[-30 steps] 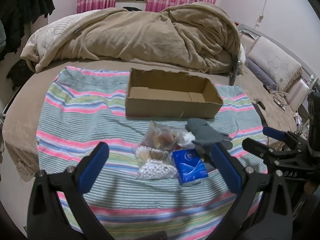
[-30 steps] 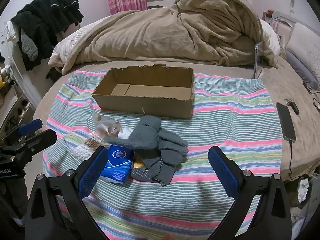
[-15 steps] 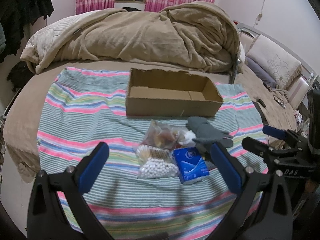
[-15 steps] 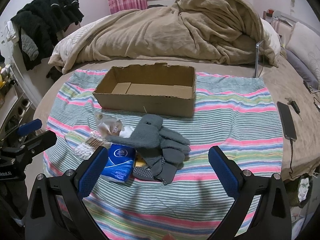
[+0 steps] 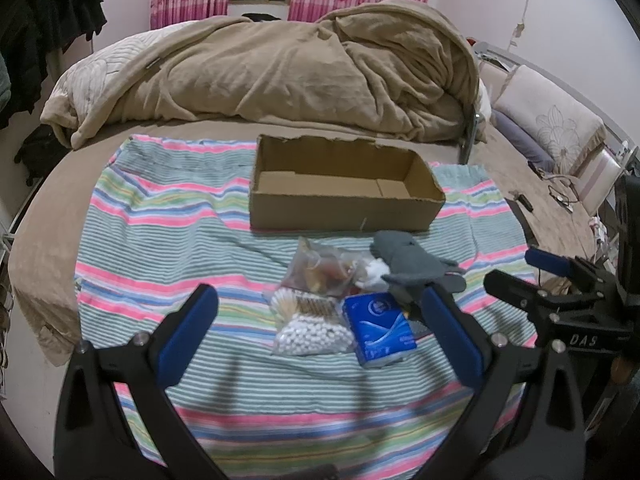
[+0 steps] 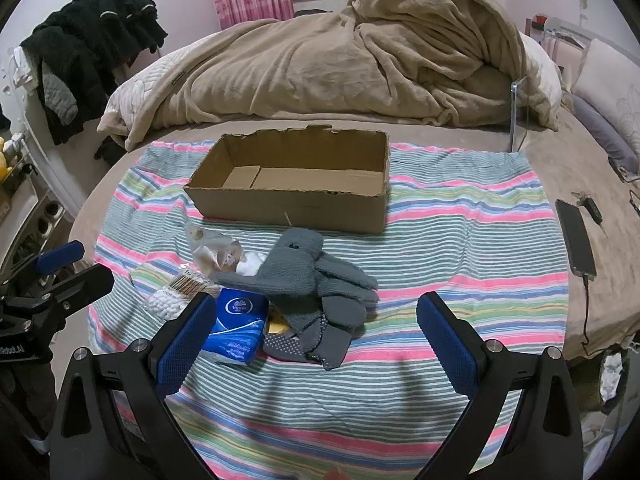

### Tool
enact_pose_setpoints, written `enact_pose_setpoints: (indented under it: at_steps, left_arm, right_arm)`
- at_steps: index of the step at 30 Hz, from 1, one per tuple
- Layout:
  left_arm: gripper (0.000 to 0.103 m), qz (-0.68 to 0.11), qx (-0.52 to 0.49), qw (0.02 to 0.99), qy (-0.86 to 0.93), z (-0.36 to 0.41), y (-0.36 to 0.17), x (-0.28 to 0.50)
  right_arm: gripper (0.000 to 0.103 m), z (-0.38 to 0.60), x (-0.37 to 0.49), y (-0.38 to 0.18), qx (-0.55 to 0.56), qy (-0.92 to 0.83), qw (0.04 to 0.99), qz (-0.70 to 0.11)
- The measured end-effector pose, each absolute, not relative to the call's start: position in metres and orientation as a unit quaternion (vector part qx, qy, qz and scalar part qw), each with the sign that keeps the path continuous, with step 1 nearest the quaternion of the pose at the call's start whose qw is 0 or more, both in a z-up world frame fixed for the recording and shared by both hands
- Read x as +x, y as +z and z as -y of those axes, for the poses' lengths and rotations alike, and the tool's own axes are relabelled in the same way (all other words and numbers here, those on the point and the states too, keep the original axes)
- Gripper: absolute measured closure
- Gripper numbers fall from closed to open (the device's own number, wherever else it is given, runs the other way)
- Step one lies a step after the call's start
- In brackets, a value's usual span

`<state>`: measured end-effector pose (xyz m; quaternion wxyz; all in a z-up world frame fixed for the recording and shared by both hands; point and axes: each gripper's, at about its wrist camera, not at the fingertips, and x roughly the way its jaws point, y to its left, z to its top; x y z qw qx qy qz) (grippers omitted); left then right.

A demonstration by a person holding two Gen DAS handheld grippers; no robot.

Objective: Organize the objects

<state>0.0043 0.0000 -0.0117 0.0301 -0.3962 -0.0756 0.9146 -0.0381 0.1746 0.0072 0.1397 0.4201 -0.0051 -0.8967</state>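
Both of my tools hang above the striped cloth [image 5: 160, 220] on the bed, and each one is spread wide with nothing between its blue pads. My left tool [image 5: 320, 332] is over the near side of the little pile of things. My right tool [image 6: 316, 332] is just to the right of it, and I can see it from the left view too, off to the side.

In the pile, the blue tissue pack [image 5: 380, 330] lies nearest to me. Just beside it on the left is a clear bag of cotton swabs [image 5: 308, 326]. Behind those sits a crinkly clear bag [image 5: 324, 268] with something brown inside; I think it is snacks, but it is too blurry to tell. The gray gloves [image 6: 316, 276] lie on the right side of the pile, partly on top of the other things. Something yellow [image 6: 278, 326] peeks out from under them.

Past the pile, near the far edge of the cloth, is the open cardboard box [image 6: 296, 204]. It sits apart from the pile. A big tan blanket [image 5: 280, 76] is heaped behind it. A phone [image 6: 576, 240] lies on the bed far to the right.
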Motion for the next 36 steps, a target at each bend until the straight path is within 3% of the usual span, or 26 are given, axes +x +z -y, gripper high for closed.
enact_pose_setpoints:
  at_steps: [23, 36]
  left_arm:
    - [0.001, 0.086, -0.398, 0.024, 0.913, 0.01, -0.016, -0.001]
    - [0.001, 0.096, -0.427, 0.02, 0.899, 0.011, -0.044, -0.025]
  right_arm:
    - [0.001, -0.17, -0.045, 0.003, 0.429, -0.892, 0.141, 0.001]
    - [0.001, -0.167, -0.07, -0.017, 0.449, -0.881, 0.15, 0.003]
